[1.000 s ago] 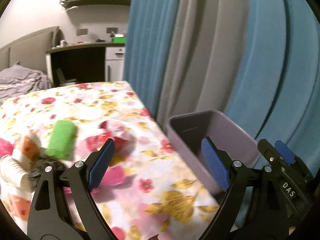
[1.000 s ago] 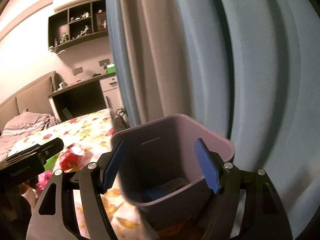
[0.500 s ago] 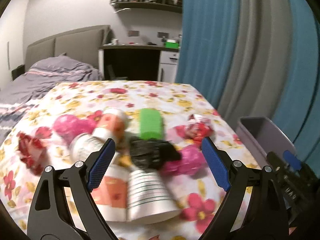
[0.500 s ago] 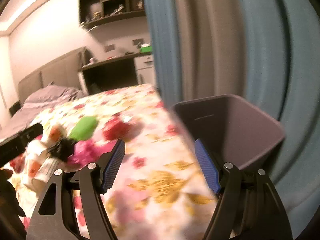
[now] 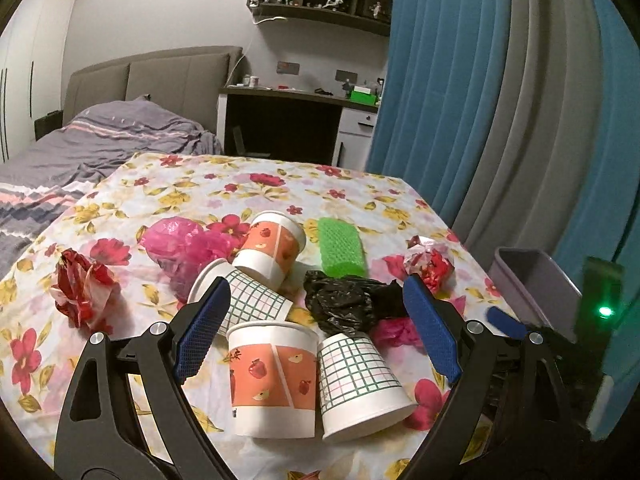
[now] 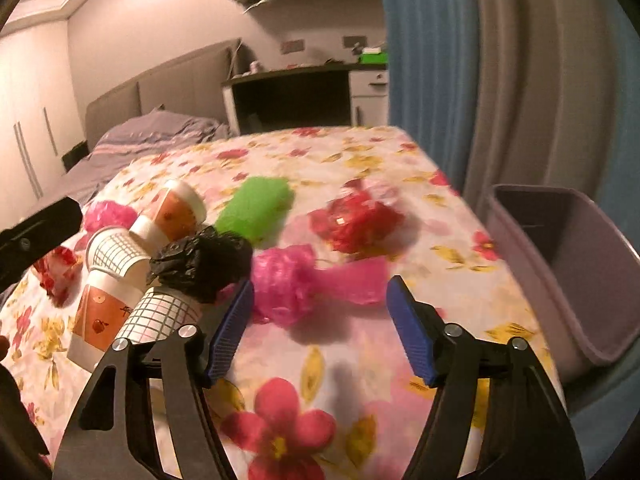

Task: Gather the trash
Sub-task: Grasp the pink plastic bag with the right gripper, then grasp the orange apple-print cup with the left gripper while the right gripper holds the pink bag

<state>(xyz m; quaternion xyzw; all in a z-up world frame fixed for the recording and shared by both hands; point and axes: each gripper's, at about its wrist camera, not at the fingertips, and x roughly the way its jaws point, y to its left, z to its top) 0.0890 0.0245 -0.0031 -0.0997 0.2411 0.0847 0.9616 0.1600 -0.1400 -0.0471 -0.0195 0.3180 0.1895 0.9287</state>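
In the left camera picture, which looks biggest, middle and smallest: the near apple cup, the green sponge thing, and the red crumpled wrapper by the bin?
1. Near apple cup, though it sits closest.
2. Green sponge.
3. Red wrapper.

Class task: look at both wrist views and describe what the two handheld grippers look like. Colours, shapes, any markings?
Both the left gripper and the right gripper have black, triangular cut-out arms with silver screws. Each finger carries a ribbed blue pad. No cables or sleeves show.
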